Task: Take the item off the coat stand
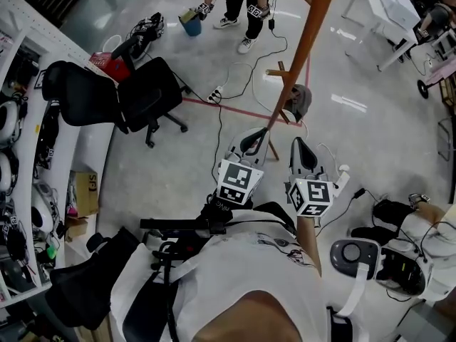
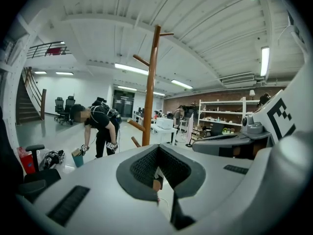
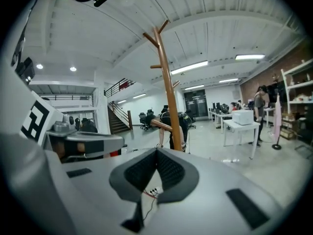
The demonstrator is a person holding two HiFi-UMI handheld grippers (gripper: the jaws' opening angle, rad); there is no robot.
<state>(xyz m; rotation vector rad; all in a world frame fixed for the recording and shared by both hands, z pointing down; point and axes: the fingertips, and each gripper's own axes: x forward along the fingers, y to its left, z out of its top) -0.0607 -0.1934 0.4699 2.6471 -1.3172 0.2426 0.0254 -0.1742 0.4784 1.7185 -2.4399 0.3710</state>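
White plastic tongs come nearest. The left gripper (image 1: 253, 140) and the right gripper (image 1: 302, 152) sit side by side, each with its jaws pressed together on nothing. Just past their tips rises the wooden coat stand (image 1: 306, 45). A grey cap (image 1: 300, 101) hangs from one of its low pegs, clear of both grippers. Farther off stands a black office chair (image 1: 146, 95).

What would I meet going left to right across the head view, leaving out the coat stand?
white shelving → black office chair → left hand-held gripper → right hand-held gripper → white table
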